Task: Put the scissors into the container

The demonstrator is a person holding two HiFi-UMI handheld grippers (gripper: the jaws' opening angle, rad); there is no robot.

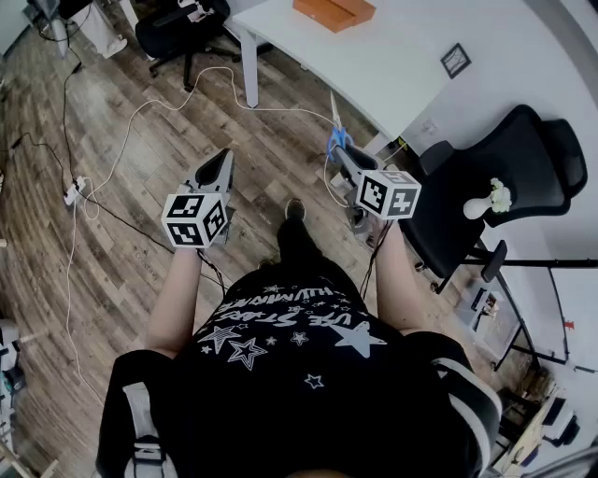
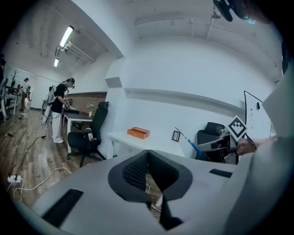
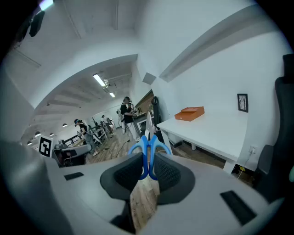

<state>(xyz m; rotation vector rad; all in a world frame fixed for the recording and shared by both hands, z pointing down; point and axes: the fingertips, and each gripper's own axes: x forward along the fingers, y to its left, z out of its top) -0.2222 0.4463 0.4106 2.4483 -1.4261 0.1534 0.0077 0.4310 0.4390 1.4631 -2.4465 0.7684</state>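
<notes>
Currently we hold both grippers out over the wooden floor [image 1: 140, 280]. On the left gripper [image 1: 222, 161] the fingers [image 2: 134, 172] are pressed together with nothing between them. On the right gripper [image 1: 344, 159] the fingers [image 3: 126, 176] are clamped on the blue handles of the scissors [image 3: 149, 146], blades pointing away from us. The scissors are in the air, near the edge of the white bench [image 1: 392, 70]. The orange container [image 1: 334, 11] sits on the bench, well apart from them.

Head view steeply down; desk [image 1: 374, 56] shared
</notes>
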